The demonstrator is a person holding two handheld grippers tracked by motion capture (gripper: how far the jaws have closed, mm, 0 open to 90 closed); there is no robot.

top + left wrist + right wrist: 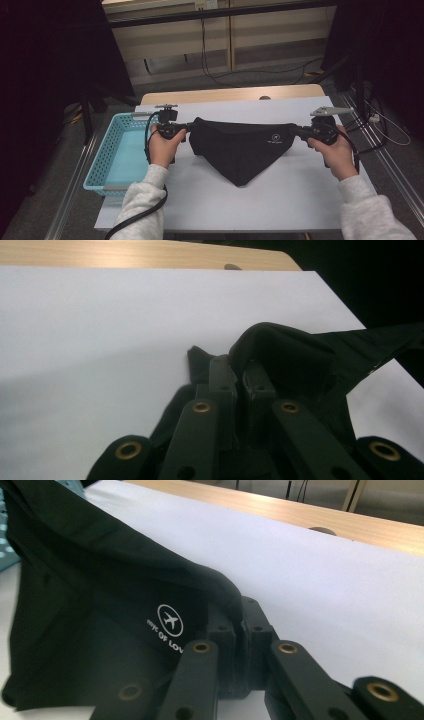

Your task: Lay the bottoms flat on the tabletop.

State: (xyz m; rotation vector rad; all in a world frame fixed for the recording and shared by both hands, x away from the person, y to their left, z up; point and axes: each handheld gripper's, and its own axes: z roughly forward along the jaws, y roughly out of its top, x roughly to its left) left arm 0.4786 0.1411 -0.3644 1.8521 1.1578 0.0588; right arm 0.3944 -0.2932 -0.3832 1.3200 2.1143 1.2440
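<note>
Right now I am looking down on the white tabletop (280,200), which is carrying everything, with a wooden strip showing along its far edge at twelve o'clock. At nine o'clock a light blue basket (102,165) is standing at the tabletop's left edge, and I am seeing nothing in it.

Next in size, the black garment (240,147) is hanging stretched between my two hands at the centre of the tabletop, its top edge pulled into a straight line from nine to three o'clock and its lower part tapering to a point at six o'clock, which looks to be resting on the surface. In the right gripper view a small white aeroplane logo (170,620) is showing near the corner I am holding.

I am judging the cloth to be light, soft and limp: it is sagging freely below the taut edge, so it is going to fold and slide wherever it is unsupported. The top corners seem the best places to hold it, pinching a good bite of fabric so it is not slipping out.

The left tongs (185,128) are clamped together on the garment's left corner, and the right tongs (296,131) are clamped together on its right corner, with cloth bunching around the tips in both gripper views.
</note>
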